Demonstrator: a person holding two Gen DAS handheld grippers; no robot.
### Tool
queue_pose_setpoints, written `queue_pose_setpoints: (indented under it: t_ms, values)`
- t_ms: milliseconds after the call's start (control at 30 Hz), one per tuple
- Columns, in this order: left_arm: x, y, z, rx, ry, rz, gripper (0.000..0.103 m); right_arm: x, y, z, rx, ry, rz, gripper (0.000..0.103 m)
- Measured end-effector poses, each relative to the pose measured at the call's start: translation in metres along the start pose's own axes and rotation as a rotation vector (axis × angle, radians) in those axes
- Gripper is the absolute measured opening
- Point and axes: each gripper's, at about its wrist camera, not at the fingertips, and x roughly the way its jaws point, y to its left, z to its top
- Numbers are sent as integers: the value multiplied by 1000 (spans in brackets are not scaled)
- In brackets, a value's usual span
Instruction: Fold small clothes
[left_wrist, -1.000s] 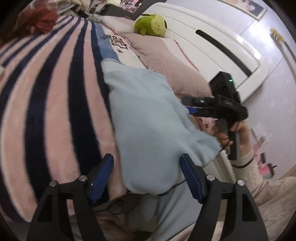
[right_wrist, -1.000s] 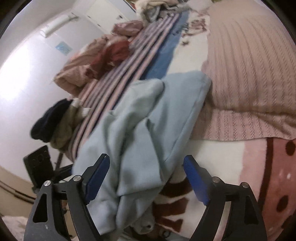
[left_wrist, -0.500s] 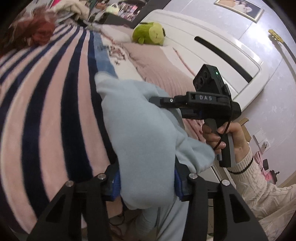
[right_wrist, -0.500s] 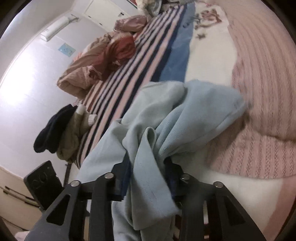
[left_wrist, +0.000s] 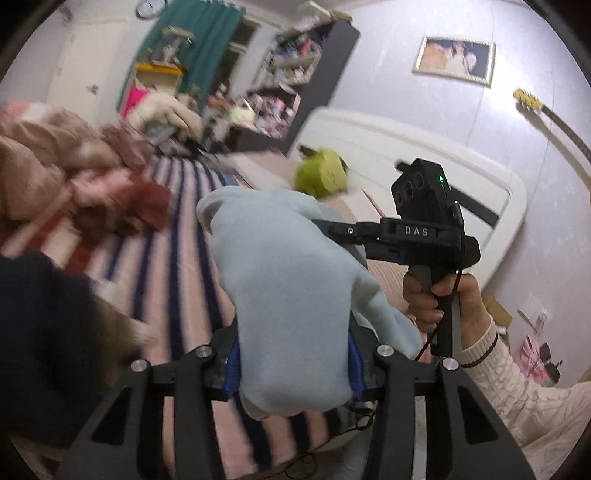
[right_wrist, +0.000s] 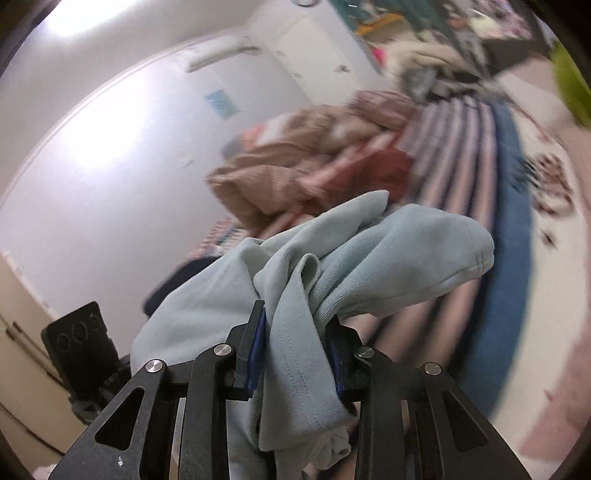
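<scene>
Holding the pale blue garment (left_wrist: 291, 295) in both grippers, I have it bunched in the air above the striped bed (left_wrist: 177, 236); my left gripper (left_wrist: 293, 363) pinches a thick fold, its pads pressed into the cloth. My right gripper (right_wrist: 297, 345) clamps a narrower twisted bunch, the rest draping below; a green plush toy (left_wrist: 323, 177) sits near the white headboard (left_wrist: 424, 155).

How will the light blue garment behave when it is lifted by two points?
The light blue garment is probably floppy: it bunches inside the right claw and droops below it. It seems light, since the left claw holds a thick fold. Loose ends will likely swing.
</scene>
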Motion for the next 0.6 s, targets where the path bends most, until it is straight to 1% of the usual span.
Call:
queue_pose_setpoints:
  t_ms: [67,167,267,333,367,433,467,500,600]
  values:
    - [-28,16,17,3,-30,31,41,19,30,17,-39,-3,30,23]
    - [-73,46,39,-29,-63,100,41,54,80,42,-96,6,74,23]
    - [-114,74,54,-59,-92,179,41,98,126,59,-147,47,115,23]
    - [-139,98,59,-90,-97,242,41,126,149,66,-148,71,150,23]
    - [-152,108,56,-109,-98,256,41,137,157,69,-152,79,163,18]
    - [-166,136,52,-168,-87,274,41,167,177,74,-171,99,171,18]
    - [-168,147,50,-191,-81,276,41,182,184,77,-168,115,168,18]
    - [-168,160,43,-218,-66,279,41,201,189,78,-157,149,163,18]
    - [-160,194,22,-286,-19,293,42,243,189,73,-112,231,144,18]
